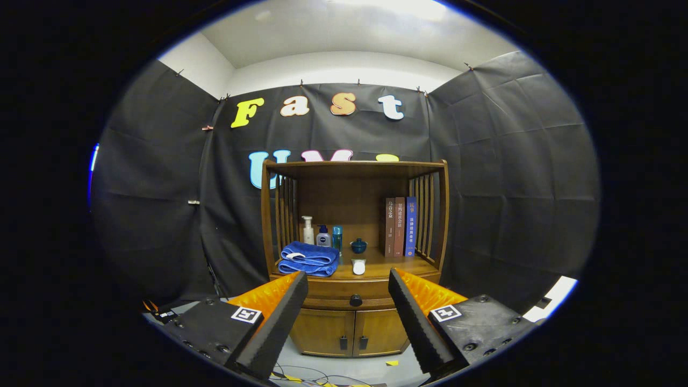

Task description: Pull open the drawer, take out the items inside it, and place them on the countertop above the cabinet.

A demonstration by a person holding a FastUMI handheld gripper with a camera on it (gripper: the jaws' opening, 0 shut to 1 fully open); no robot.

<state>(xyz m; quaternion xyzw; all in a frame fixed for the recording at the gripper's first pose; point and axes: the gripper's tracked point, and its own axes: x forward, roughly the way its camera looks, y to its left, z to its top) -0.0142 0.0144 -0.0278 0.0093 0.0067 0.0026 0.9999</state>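
Ahead of the released claw (pixel 348 306), shut drawer (pixel 352 293), countertop (pixel 384 262) bearing towel (pixel 308 259), bottles (pixel 321 232), books (pixel 400 226)

I'm working in a staged booth: black cloth walls (pixel 510 177) around a brown wooden shelf cabinet (pixel 355 258).

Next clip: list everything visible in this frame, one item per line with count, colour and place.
cabinet: one, brown wood, beyond the fingers
drawer: one, brown, shut, under the countertop
knob: one, black, on the drawer front
lower doors: two, brown, shut, below the drawer
towel: one, blue, folded, countertop left
bottles: three, white, blue-capped and teal, behind the towel
lidded cup: one, dark teal, countertop middle
small white object: one, in front of the cup
books: three, two brown, one blue, upright, countertop right
hand-held gripper: one, fingers open, short of the drawer
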